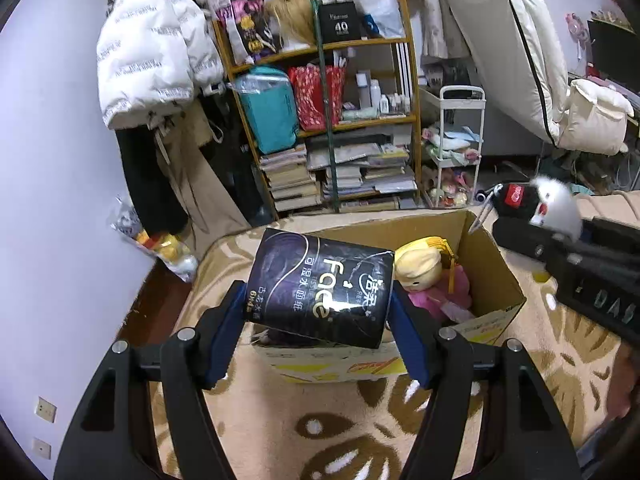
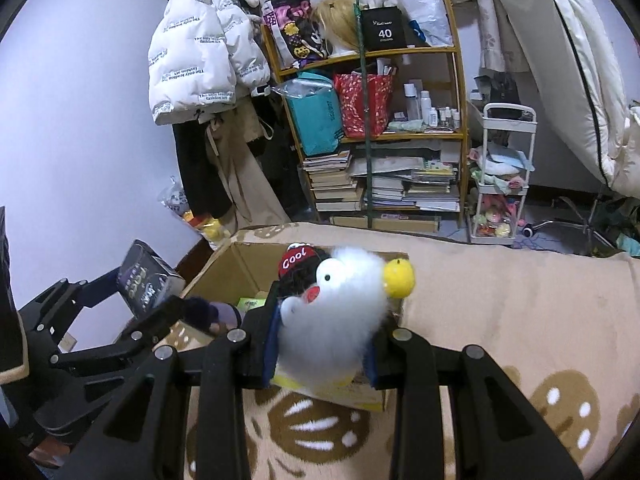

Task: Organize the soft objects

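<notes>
My left gripper [image 1: 318, 304] is shut on a dark tissue pack [image 1: 320, 286] printed "Face", held just above the near left part of an open cardboard box [image 1: 496, 268]. A blonde doll in pink [image 1: 430, 276] lies inside the box. My right gripper [image 2: 322, 344] is shut on a white fluffy penguin plush [image 2: 340, 312] with a yellow beak and a black "Cool" cap, held over the box's [image 2: 240, 254] near right corner. The right gripper with the plush [image 1: 554, 200] shows at the right of the left wrist view. The left gripper with the pack [image 2: 146, 280] shows at the left of the right wrist view.
The box sits on a beige bed blanket with brown patterns [image 2: 520, 312]. Behind it stand a cluttered wooden bookshelf [image 1: 332, 120], a white puffer jacket [image 1: 152, 52], a white trolley [image 2: 500, 176] and a leaning mattress [image 1: 520, 40]. A bag of toys [image 1: 164, 246] lies on the floor at left.
</notes>
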`<state>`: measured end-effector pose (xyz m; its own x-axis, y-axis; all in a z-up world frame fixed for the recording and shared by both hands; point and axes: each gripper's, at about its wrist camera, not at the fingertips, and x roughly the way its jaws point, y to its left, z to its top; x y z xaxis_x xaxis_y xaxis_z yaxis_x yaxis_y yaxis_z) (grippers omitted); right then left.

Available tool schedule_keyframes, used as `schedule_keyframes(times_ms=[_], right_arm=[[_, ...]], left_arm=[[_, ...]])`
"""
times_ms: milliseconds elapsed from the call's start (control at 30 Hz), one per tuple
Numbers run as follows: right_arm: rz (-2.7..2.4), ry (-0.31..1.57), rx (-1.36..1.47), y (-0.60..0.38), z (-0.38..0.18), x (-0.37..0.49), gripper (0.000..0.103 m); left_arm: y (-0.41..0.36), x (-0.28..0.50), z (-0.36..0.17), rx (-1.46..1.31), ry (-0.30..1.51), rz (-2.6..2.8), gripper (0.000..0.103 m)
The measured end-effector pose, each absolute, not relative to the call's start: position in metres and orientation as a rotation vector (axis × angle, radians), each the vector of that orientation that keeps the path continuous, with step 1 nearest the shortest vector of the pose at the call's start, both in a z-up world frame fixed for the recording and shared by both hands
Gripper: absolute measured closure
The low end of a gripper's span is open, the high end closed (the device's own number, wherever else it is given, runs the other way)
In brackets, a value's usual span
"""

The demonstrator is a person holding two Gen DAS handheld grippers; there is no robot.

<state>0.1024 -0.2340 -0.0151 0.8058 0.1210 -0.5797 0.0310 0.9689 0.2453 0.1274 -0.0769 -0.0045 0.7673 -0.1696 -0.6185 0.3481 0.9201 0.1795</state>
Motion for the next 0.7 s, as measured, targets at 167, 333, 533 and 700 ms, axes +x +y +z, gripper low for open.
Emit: schedule_keyframes(times_ms=[167, 333, 533, 700], right_arm=[[0.052, 0.669, 0.291, -0.239, -0.036, 0.115, 0.067], [0.053, 0.696, 0.306, -0.242, -0.049, 0.118, 0.067], [0.066, 0.703, 0.304, -0.240, -0.052, 0.120, 0.062], [0.055, 0.642, 0.280, -0.239, -0.042, 0.110, 0.026]], left_arm=[[-0.081, 0.144, -0.013, 0.271, 0.670, -0.289, 0.034], [-0.088, 0.150, -0.017, 0.283, 0.677, -0.295, 0.029], [-0.086, 0.149, -0.016, 0.292, 0.659, -0.272, 0.021], [-0.071, 0.146, -0.013, 0.249, 0.693, -0.241, 0.021]])
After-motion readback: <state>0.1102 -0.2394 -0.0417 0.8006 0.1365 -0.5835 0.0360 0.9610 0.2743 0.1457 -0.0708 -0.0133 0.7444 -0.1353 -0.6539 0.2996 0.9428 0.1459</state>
